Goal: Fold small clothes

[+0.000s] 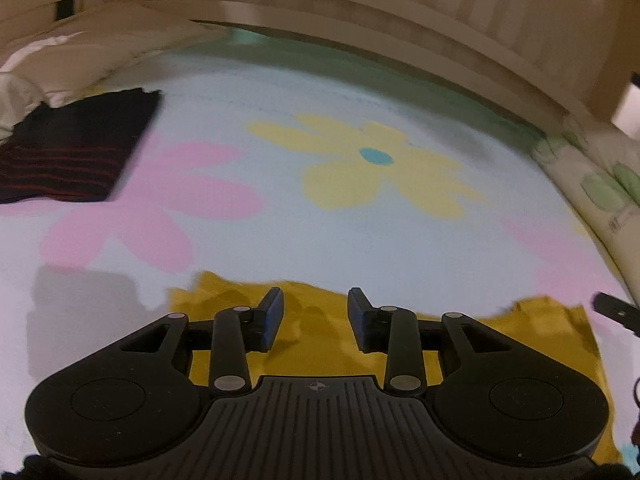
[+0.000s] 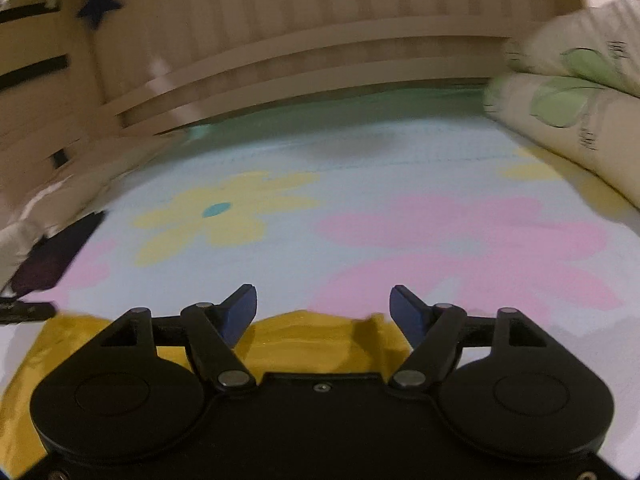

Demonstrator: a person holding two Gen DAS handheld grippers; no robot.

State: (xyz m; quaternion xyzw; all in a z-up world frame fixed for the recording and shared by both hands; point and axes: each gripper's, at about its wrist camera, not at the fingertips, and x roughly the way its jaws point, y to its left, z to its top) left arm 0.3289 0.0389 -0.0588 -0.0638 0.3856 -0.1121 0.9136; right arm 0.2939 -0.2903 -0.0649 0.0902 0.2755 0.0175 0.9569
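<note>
left gripper (image 1: pixel 316 312) part open, empty | right gripper (image 2: pixel 323 312) wide open, empty | mustard-yellow garment (image 1: pixel 312 336) at 6 o'clock beneath both, long axis 9-to-3 | left nearer

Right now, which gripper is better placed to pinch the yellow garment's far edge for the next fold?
Left, probably. The left gripper has the yellow garment between and ahead of its narrower-set, empty jaws. The right gripper stands wider, its fingertips past the cloth's edge.
</note>
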